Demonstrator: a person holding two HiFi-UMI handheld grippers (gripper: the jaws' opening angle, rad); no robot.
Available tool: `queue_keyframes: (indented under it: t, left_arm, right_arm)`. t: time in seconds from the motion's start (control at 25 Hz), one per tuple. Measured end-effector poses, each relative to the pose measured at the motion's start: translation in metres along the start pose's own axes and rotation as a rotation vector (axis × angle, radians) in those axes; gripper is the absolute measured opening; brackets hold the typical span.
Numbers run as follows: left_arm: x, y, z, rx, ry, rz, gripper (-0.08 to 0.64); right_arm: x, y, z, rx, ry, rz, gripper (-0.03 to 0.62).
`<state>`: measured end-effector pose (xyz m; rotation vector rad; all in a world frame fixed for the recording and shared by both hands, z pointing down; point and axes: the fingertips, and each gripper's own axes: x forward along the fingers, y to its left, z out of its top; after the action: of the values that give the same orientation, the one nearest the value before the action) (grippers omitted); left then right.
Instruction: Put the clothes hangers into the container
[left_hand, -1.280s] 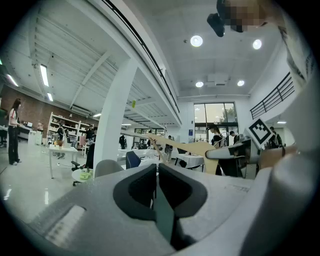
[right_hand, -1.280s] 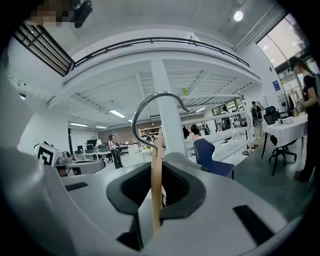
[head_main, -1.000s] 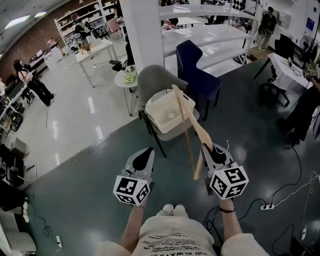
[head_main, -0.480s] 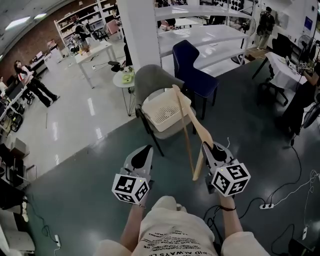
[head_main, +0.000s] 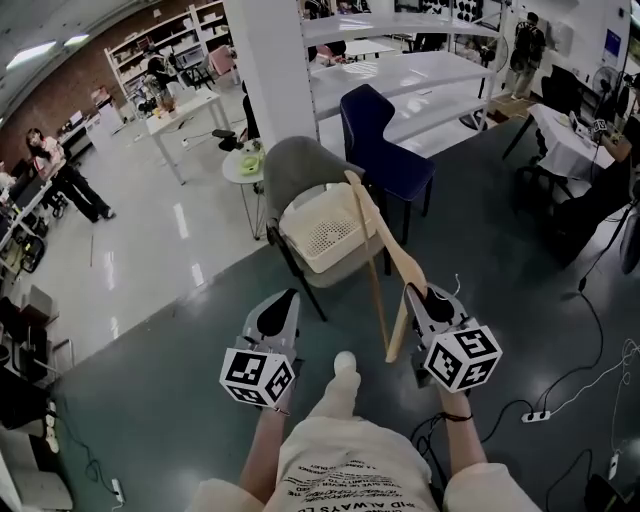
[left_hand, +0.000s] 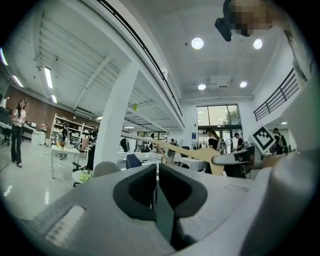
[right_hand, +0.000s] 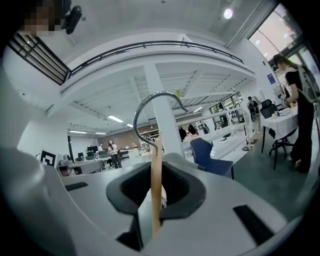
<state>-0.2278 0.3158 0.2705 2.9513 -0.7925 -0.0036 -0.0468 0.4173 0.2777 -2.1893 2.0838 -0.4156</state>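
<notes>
A wooden clothes hanger (head_main: 398, 262) with a metal hook stands upright in my right gripper (head_main: 418, 297), which is shut on its lower end. In the right gripper view the wood (right_hand: 155, 155) runs up between the pads of the right gripper (right_hand: 156, 172) and the hook curls above. The hanger's top end reaches beside a white perforated basket (head_main: 325, 238) on a grey chair (head_main: 295, 165) ahead. My left gripper (head_main: 275, 320) is held low on the left, shut and with nothing in it. In its own view the left gripper (left_hand: 157, 172) has its pads together, and the hanger (left_hand: 200, 155) shows off to the right.
A dark blue chair (head_main: 385, 140) stands behind the grey chair to the right, a small round table (head_main: 245, 165) to its left, and a white pillar (head_main: 265, 60) beyond. Cables and a power strip (head_main: 535, 415) lie on the dark floor at right. People stand far off.
The grey chair and basket have shifted a little left and nearer as the person steps forward, one foot now leading. Both grippers keep their pose and the right one still holds the hanger.
</notes>
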Motion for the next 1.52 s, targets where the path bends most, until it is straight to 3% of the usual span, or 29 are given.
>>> queue_keyframes:
  t: [0.52,0.96,1.32,1.52]
  left_arm:
    - [0.107,0.074,-0.016,-0.042,0.039,0.028,0.031]
    - [0.213,0.146,-0.030,-0.073,0.101,0.002,0.031]
    - [0.245,0.185,-0.030,-0.106,0.099,0.005,0.031]
    - [0.252,0.203,-0.033,-0.118,0.105,0.028,0.031]
  right_arm:
    - [0.119,-0.052,0.008,0.043,0.041,0.040,0.055]
    - [0.230,-0.106,0.017,0.052,0.109,0.015,0.055]
    - [0.284,-0.121,0.033,0.010,0.143,0.018,0.055]
    - [0.312,-0.123,0.035,-0.042,0.183,0.078,0.055]
